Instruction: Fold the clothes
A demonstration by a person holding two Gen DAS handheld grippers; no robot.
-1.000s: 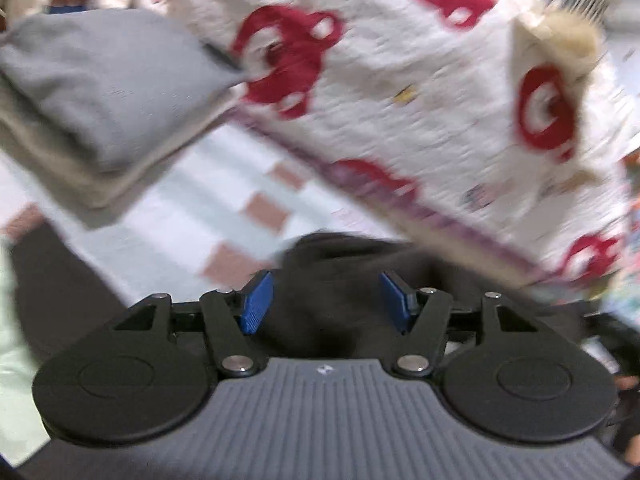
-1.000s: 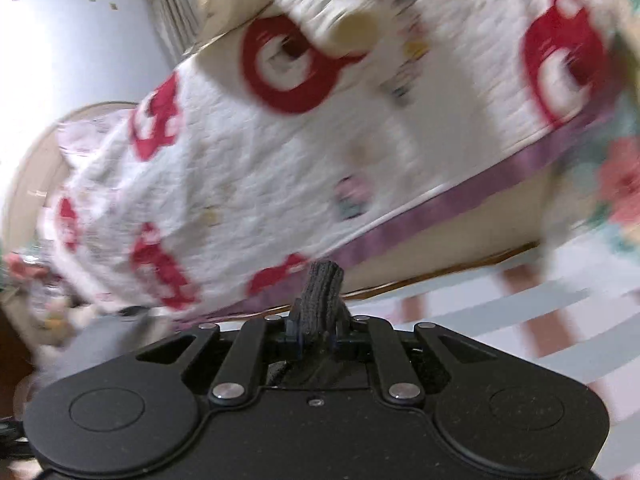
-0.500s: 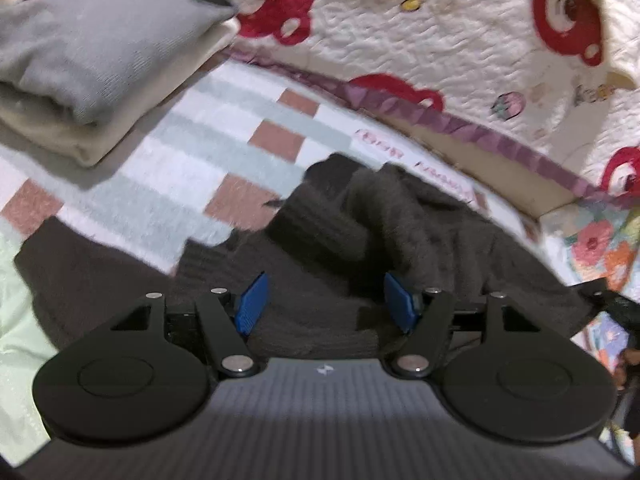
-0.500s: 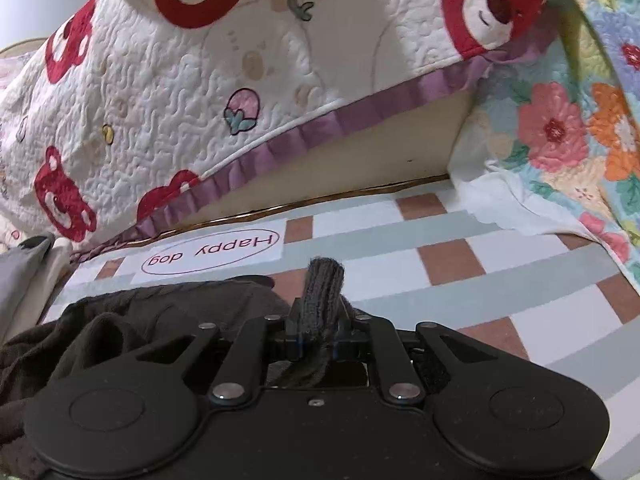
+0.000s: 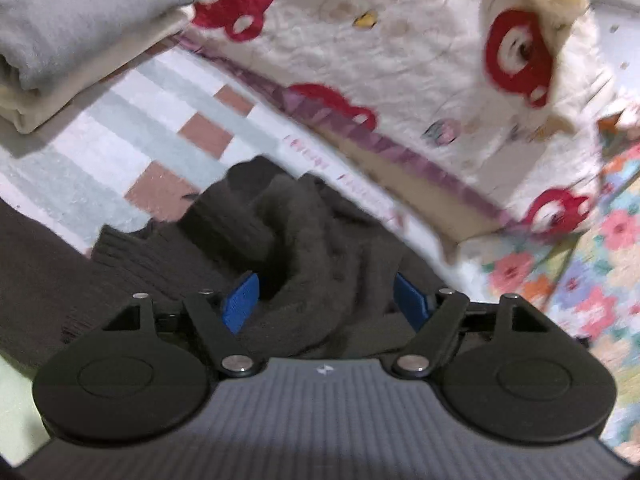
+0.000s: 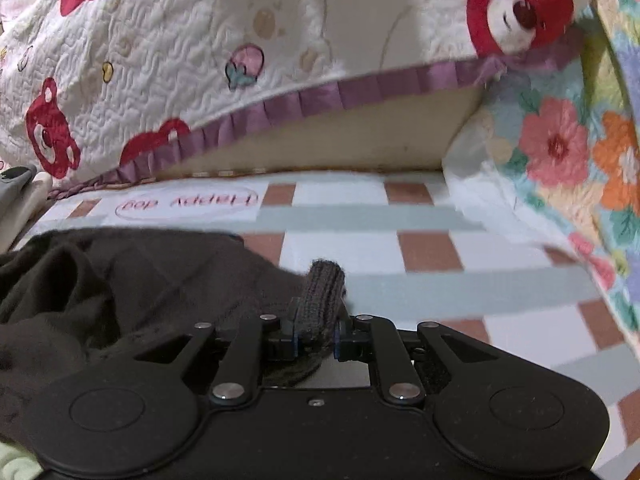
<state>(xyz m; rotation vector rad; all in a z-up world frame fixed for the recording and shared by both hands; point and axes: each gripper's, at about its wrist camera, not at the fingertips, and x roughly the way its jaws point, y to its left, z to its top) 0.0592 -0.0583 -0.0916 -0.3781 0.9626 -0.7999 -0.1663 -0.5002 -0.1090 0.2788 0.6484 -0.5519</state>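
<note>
The dark brown knit sweater [image 5: 320, 248] lies in a rumpled heap on the checked blanket [image 5: 120, 148], bunched up near the blanket's far edge, where a quilted bear-print cover [image 5: 400, 40] hangs down with its purple ruffle. From the right wrist view the same sweater [image 6: 120, 280] spreads over the blanket's [image 6: 440, 220] left part, just this side of the printed "Happy dog" label [image 6: 188, 202].

Right gripper [image 6: 318, 334]: its jaws are clamped tight on a ribbed edge of the sweater, and a stub of knit pokes up between the fingers. Left gripper [image 5: 326, 300]: its blue-padded fingers [image 5: 240, 300] stand wide apart, straddling a thick fold of the sweater, with fabric lying between them but nothing pinched.

Out toward the blanket's far left corner sits a stack of folded clothes [image 5: 60, 40], a grey piece on top of a cream one, well apart from the sweater. On the right side a floral quilt [image 6: 580, 152] drapes down to the blanket's edge. The left wrist view is blurred, so fine detail there is hard to read.
</note>
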